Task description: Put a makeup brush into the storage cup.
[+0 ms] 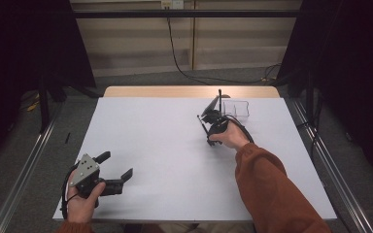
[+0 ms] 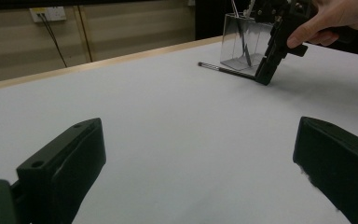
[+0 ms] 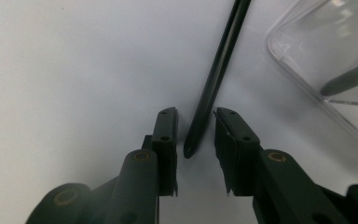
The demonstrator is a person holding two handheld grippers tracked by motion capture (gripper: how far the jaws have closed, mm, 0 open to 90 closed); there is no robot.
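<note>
Right gripper view puts the slim black pen (image 3: pixel 216 74) lying flat on the white table (image 3: pixel 65 70), its tapered tip between the two black jaws of your right gripper (image 3: pixel 196 135). The jaws stand close on either side of it, but a sliver of white shows on both flanks, so the pads are not yet pressing: the pen is bracketed, not held. Just beside it sits the clear plastic box (image 3: pixel 317 51), with another dark stick inside.

In the high view your right gripper (image 1: pixel 205 125) tips down at the far right of the table (image 1: pixel 155 145), next to the clear box (image 1: pixel 236 108), while your left gripper (image 1: pixel 117 166) rests low at the near left corner, jaws spread wide and empty.

Expect the pen to be light, stiff and smooth, likely to roll or squirt out from a pinch on the taper. You would do better to grip a little further up the straight barrel, jaws square across it, and close gently so it does not pivot against the table.
</note>
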